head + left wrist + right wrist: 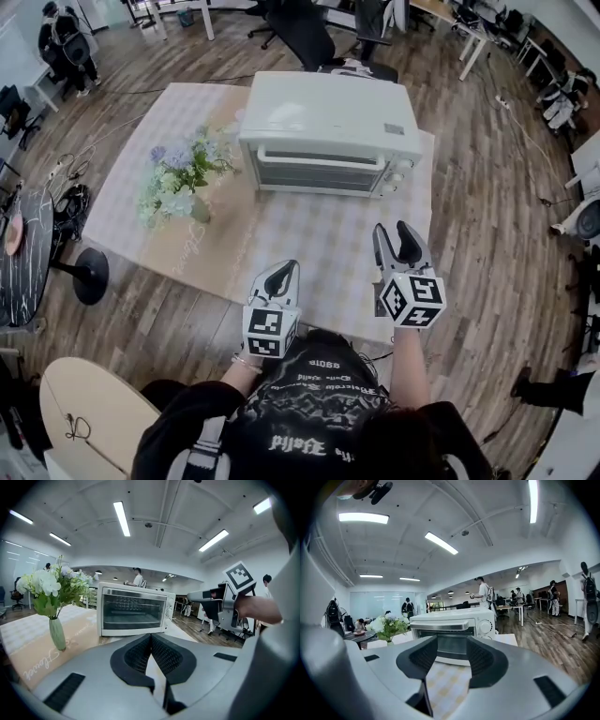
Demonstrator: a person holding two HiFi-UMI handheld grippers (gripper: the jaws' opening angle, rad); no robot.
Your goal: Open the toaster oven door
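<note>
A white toaster oven (pixel 323 127) stands at the far side of the table, its glass door (pixel 317 173) closed under a long bar handle (pixel 319 157). My right gripper (pixel 391 228) hovers over the cloth in front of the oven's right end, open, with nothing between its fingers. In the right gripper view the open right gripper (pixel 452 641) points at the oven (pixel 454 627), well short of the handle (pixel 440 626). My left gripper (pixel 286 266) is nearer to me, shut and empty. In the left gripper view the left gripper (pixel 151 637) has its tips touching and faces the oven (pixel 133 609).
A vase of white and blue flowers (pixel 178 183) stands on the table left of the oven. A checked cloth (pixel 300 239) covers the table (pixel 141 131). Office chairs (pixel 309 33), desks and people stand around on the wood floor (pixel 497 187).
</note>
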